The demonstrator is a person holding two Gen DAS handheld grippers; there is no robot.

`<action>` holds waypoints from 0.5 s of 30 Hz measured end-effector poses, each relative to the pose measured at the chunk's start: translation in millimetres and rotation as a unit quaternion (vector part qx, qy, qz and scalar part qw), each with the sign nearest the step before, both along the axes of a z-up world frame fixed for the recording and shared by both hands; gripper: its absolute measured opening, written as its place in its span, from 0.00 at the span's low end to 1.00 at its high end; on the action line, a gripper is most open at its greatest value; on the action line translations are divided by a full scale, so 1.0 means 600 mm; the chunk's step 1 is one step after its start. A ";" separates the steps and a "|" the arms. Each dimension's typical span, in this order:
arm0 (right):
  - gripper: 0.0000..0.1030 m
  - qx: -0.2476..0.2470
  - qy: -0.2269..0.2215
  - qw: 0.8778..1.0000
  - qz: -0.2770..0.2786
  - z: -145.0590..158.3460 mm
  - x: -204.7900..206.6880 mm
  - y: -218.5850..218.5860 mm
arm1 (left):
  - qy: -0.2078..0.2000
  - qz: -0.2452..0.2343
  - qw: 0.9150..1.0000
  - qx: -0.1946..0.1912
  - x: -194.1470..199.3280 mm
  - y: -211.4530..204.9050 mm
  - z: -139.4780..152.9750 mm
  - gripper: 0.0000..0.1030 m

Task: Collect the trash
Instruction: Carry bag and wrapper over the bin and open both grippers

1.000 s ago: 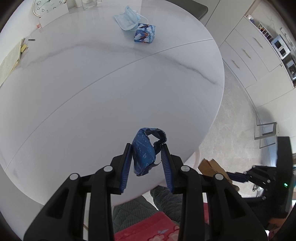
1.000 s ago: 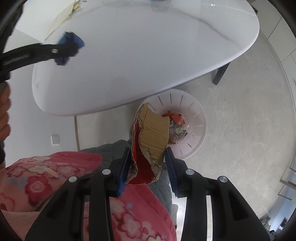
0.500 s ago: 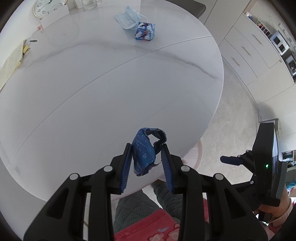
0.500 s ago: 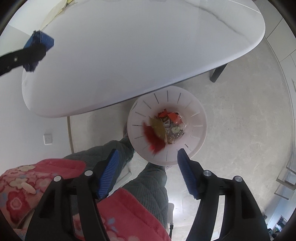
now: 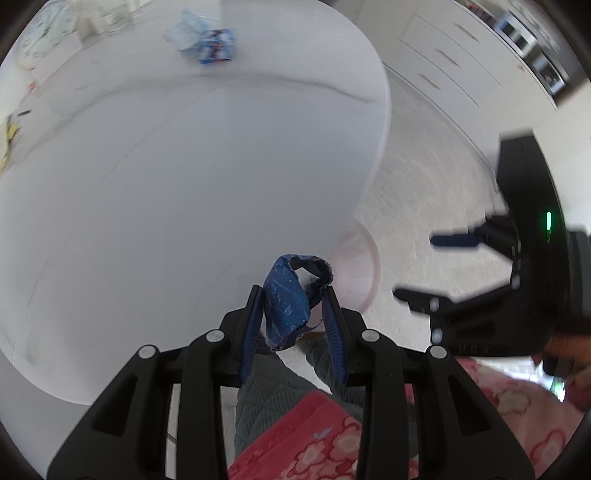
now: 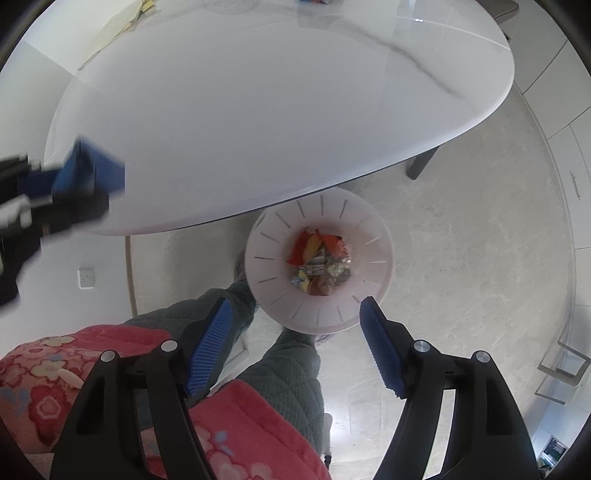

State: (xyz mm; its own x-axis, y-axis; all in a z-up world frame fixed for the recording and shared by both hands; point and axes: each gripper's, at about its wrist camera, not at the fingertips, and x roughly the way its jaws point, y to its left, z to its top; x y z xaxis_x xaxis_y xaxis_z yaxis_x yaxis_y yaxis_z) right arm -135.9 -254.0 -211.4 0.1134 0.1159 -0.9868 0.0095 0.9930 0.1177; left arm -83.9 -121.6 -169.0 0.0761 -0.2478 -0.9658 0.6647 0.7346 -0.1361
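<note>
My left gripper point(image 5: 291, 295) is shut on a crumpled blue wrapper point(image 5: 288, 299), held over the near edge of the white table point(image 5: 184, 166), close to the pink bin's rim point(image 5: 369, 258). My right gripper point(image 6: 295, 306) is open and empty above the pink trash bin point(image 6: 266, 266) on the floor, which holds several coloured wrappers point(image 6: 319, 262). The left gripper with its blue wrapper point(image 6: 92, 173) shows blurred at the left of the right wrist view. The right gripper point(image 5: 428, 266) shows at the right of the left wrist view.
A blue tissue pack point(image 5: 216, 50) and a face mask point(image 5: 184, 27) lie at the table's far side. A clock point(image 5: 40, 33) stands at the far left. White cabinets point(image 5: 461, 66) line the right wall. My legs point(image 6: 288, 369) are beside the bin.
The right gripper opened and dropped the cardboard piece into the bin. The left gripper has moved right toward the bin, still holding the blue wrapper.
</note>
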 end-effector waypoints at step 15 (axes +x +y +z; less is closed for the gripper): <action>0.76 -0.037 -0.047 0.997 -0.044 0.067 0.019 -0.108 | 0.055 -0.025 0.998 -0.010 -0.014 -0.100 -0.071 0.35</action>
State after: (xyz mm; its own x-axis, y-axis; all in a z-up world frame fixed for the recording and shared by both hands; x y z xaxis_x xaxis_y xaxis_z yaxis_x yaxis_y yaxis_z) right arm -124.7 -318.6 -171.3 0.2133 0.0294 -0.9766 0.0894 0.9948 0.0495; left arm -92.5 -181.4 -211.7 -0.0421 -0.2671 -0.9627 0.6809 0.6975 -0.2233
